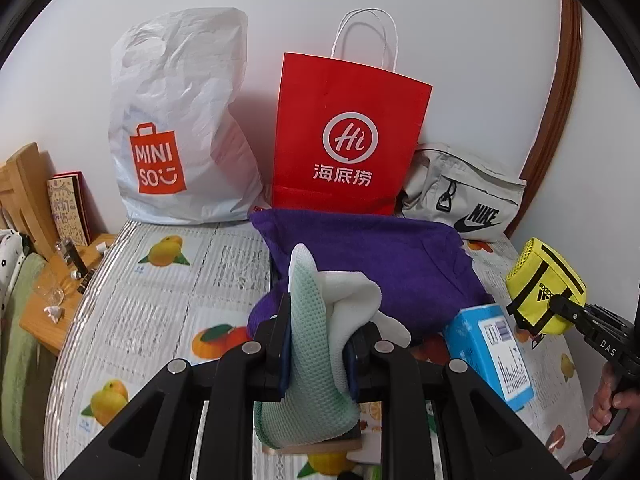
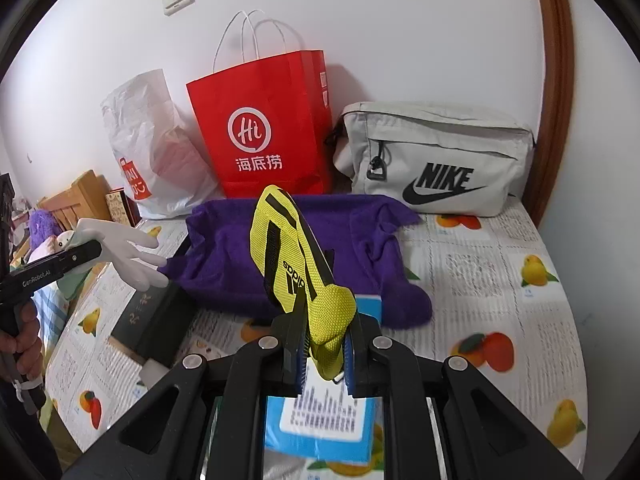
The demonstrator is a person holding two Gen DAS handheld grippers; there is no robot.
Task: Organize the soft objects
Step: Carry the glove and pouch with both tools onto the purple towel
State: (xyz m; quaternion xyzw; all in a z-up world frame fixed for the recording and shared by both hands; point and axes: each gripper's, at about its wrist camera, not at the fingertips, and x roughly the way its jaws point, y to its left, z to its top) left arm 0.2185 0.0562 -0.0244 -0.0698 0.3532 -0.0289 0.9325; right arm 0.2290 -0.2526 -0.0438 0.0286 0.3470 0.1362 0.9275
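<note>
My left gripper (image 1: 316,320) is shut on a white and mint-green glove (image 1: 316,344), which stands up between the pads. From the right wrist view, that gripper (image 2: 98,247) sits at the left with the glove's white fingers (image 2: 132,258) sticking out toward the purple towel (image 2: 280,248). My right gripper (image 2: 324,340) is shut on a yellow Adidas pouch (image 2: 296,264). In the left wrist view it (image 1: 560,304) holds the pouch (image 1: 544,280) at the right edge. The purple towel (image 1: 380,264) lies crumpled on the table just beyond both grippers.
Against the wall stand a white Miniso plastic bag (image 1: 176,128), a red paper bag (image 1: 348,136) and a grey Nike bag (image 2: 436,160). A blue box (image 2: 320,420) lies under the right gripper, and a black box (image 2: 152,320) to its left. The fruit-print table cover (image 1: 160,304) ends at a wooden side table (image 1: 52,296).
</note>
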